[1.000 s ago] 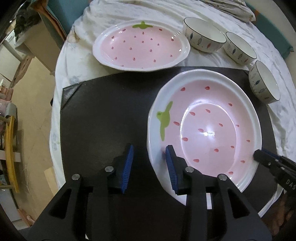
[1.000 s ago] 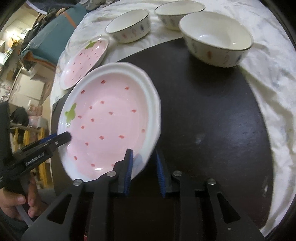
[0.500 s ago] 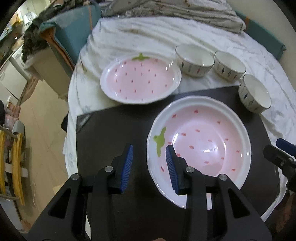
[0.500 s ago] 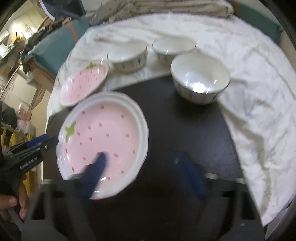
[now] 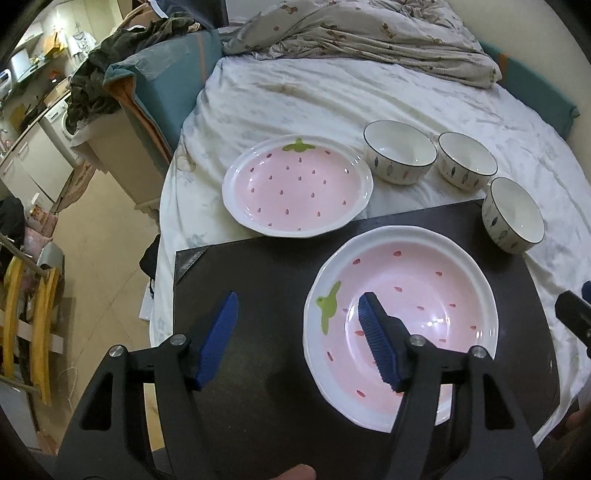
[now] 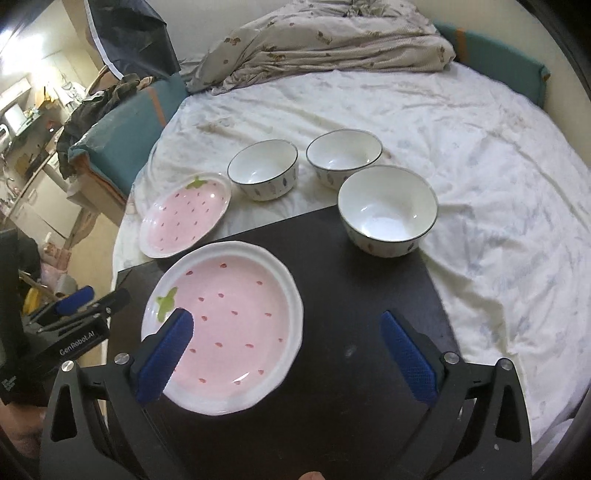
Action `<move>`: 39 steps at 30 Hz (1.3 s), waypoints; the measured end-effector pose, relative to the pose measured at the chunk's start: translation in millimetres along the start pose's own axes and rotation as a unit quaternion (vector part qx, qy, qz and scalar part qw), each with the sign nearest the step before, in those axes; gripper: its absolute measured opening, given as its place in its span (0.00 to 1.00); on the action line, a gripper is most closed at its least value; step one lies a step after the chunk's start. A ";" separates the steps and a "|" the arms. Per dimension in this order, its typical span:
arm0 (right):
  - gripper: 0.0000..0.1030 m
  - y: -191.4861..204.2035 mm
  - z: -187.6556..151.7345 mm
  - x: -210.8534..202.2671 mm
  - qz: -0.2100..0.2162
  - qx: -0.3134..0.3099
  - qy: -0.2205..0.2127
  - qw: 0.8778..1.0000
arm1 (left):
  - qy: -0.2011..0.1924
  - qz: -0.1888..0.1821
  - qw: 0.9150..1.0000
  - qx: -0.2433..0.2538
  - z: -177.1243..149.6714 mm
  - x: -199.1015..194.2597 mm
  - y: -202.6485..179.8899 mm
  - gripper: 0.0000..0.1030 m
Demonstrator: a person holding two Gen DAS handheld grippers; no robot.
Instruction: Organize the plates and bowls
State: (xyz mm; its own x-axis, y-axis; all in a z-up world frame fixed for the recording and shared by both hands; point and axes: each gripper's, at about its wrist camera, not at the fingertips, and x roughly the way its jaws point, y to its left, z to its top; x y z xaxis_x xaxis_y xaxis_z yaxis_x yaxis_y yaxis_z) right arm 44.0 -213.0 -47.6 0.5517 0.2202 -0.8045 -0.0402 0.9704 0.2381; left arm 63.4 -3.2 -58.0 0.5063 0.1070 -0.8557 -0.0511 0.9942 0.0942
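Note:
A pink strawberry plate [image 5: 417, 306] [image 6: 229, 321] lies flat on the black board [image 5: 251, 280] [image 6: 351, 295]. A second strawberry plate [image 5: 295, 188] [image 6: 184, 218] rests on the white sheet behind it. Three white bowls stand to the right: one [image 5: 399, 155] [image 6: 264, 168] and another [image 5: 467, 158] [image 6: 343, 153] on the sheet, the third [image 5: 513, 214] [image 6: 388, 206] at the board's far corner. My left gripper [image 5: 297, 302] [image 6: 85, 302] hangs above the near plate's left rim, its jaws opening, touching nothing. My right gripper [image 6: 286, 319] [image 5: 572, 314] hovers over the plate's right rim, jaws opening wide and empty.
The board lies on a bed with a white sheet [image 6: 480, 166]. A rumpled duvet [image 5: 369, 33] lies at the back, a teal cushion [image 5: 166, 85] at the left. The bed's left edge drops to the floor [image 5: 103, 229], where a yellow frame [image 5: 29, 325] stands.
Both grippers have let go of the near plate's rim, spread their jaws and risen. The plate now lies flat on the board, and more of the bed has come into view.

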 end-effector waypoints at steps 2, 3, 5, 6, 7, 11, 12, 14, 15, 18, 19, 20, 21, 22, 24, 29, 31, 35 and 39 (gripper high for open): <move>1.00 0.3 0.2 -1.8 -0.023 -0.003 -0.004 1.000 | 0.004 -0.008 1.000 0.003 -0.5 0.8 -1.5 0.82; 1.00 1.4 0.8 -1.5 -0.029 -0.009 -0.002 1.000 | 0.003 -0.010 1.000 0.004 -0.9 0.6 -2.1 0.89; 1.00 1.5 1.1 -0.1 -0.030 -0.013 0.006 0.999 | -0.003 -0.011 1.000 0.004 -1.7 -0.8 -2.4 0.93; 1.00 1.3 1.4 0.0 -0.034 -0.010 0.008 0.999 | -0.004 -0.013 1.000 0.003 -1.9 -1.3 -2.3 0.93; 1.00 0.2 2.1 -0.3 -0.037 -0.005 0.009 0.999 | -0.004 -0.008 1.000 0.003 -1.7 -1.4 -2.1 0.93; 1.00 -5.6 5.3 -1.4 -0.012 0.026 0.015 0.999 | -0.019 0.016 1.000 0.009 -0.7 -6.5 -2.3 0.93; 1.00 -7.5 6.7 -1.3 -0.005 0.036 0.019 0.999 | -0.022 0.017 1.000 0.008 0.3 -7.9 -2.0 0.93; 1.00 -11.7 7.7 -3.3 0.004 0.052 0.013 0.999 | -0.030 0.012 0.999 0.005 3.5 -12.0 -0.6 0.93; 1.00 -12.8 8.1 -4.0 0.003 0.056 0.011 0.998 | -0.033 0.009 0.999 0.003 4.9 -13.9 -0.2 0.93; 1.00 -12.1 9.8 -4.2 0.012 0.055 0.009 0.998 | -0.035 0.002 0.999 -0.002 8.8 -17.7 1.2 0.93; 1.00 -11.6 10.2 -4.7 0.010 0.054 0.007 0.998 | -0.036 0.000 0.999 -0.004 10.5 -18.7 1.8 0.93; 1.00 -10.7 10.5 -5.5 0.012 0.052 0.004 0.999 | -0.037 -0.002 0.999 -0.006 12.0 -20.2 2.4 0.93; 1.00 -10.2 11.3 -5.8 0.012 0.050 0.003 0.999 | -0.040 -0.002 0.999 -0.006 13.4 -21.6 3.0 0.93; 1.00 -9.5 11.3 -6.1 0.011 0.049 0.002 0.999 | -0.042 -0.005 0.999 -0.008 15.4 -23.3 4.2 0.93; 1.00 -8.7 10.8 -7.9 -0.001 0.049 -0.003 0.999 | -0.042 -0.014 0.999 -0.019 18.6 -25.6 8.2 0.93; 1.00 -2.3 13.6 -9.4 0.005 0.038 -0.008 0.999 | -0.029 -0.028 0.998 -0.044 27.0 -23.9 16.6 0.93; 1.00 0.4 16.1 -9.7 0.004 0.037 -0.010 0.999 | -0.025 -0.022 0.998 -0.059 27.9 -19.7 21.1 0.93; 1.00 7.0 20.1 -10.5 0.010 0.028 -0.017 0.999 | -0.019 -0.001 0.998 -0.059 29.1 -12.1 23.1 0.93; 1.00 14.0 25.7 -7.7 0.025 0.017 -0.011 0.999 | -0.014 -0.003 0.998 -0.059 34.3 -8.3 25.7 1.00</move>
State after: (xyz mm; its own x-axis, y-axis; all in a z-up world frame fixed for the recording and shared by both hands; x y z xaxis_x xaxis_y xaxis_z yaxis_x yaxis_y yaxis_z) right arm 60.7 -203.6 -24.1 0.5686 0.2652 -0.7787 -0.0391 0.9542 0.2964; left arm 87.5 21.3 -31.0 0.5303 0.1020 -0.8417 -0.1483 0.9886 0.0263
